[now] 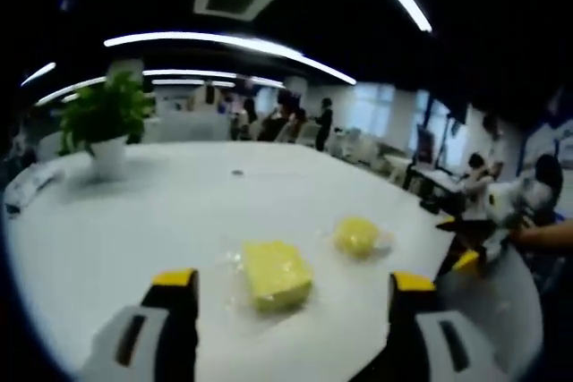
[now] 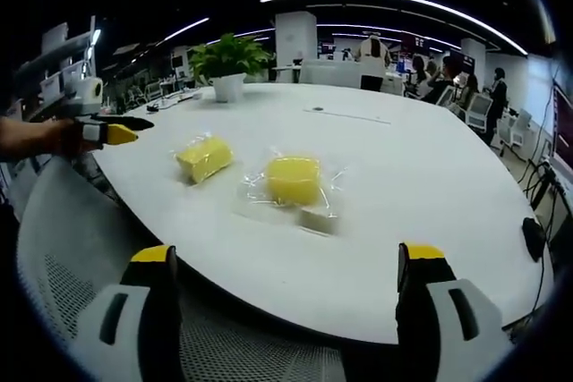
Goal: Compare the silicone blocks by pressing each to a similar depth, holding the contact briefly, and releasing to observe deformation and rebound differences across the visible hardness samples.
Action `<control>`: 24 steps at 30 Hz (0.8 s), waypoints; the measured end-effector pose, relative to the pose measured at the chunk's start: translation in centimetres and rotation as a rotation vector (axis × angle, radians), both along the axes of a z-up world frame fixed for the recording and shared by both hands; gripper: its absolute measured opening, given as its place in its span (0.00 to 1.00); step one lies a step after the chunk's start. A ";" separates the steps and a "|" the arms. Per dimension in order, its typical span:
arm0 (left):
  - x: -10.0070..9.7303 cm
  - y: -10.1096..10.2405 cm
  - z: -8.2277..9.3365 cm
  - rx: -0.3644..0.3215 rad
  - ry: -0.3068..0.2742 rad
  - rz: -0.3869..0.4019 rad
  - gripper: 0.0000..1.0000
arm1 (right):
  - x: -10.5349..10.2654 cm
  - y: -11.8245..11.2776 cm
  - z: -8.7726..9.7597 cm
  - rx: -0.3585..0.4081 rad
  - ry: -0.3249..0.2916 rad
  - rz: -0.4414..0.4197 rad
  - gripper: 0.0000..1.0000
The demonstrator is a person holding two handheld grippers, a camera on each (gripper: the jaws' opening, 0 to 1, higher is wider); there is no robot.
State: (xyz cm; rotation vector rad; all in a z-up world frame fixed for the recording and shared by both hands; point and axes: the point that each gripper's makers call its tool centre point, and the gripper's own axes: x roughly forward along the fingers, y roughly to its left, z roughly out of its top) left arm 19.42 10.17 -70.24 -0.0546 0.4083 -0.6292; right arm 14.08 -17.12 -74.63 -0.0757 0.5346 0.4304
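White table (image 2: 403,185), broad and round-edged; potted plant (image 2: 228,64) at the far side. Two yellow blocks in clear wrap lie near the edge: rectangular block (image 1: 276,275) and round block (image 2: 293,178), near each other, not touching. A small pale block (image 2: 319,217) sits just beside the round one. Left gripper (image 1: 294,291) spread wide, empty, hovering short of the rectangular block. Right gripper (image 2: 285,266) likewise agape, off the table edge. Judgement: no contact yet. Press straight down, centred, matching depth on each; hold, then lift cleanly so wrap doesn't drag.
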 end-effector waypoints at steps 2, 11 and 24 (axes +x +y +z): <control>-0.4 -0.1 -0.3 0.009 0.007 -0.008 0.96 | -0.1 -0.1 -0.1 -0.001 0.007 -0.004 0.96; -2.5 0.0 -1.2 0.026 0.037 -0.030 1.00 | 0.0 -0.4 0.0 0.019 0.002 -0.027 0.96; -3.5 0.8 -2.8 0.038 0.055 0.007 1.00 | 0.0 -0.6 0.1 0.067 0.001 -0.050 0.96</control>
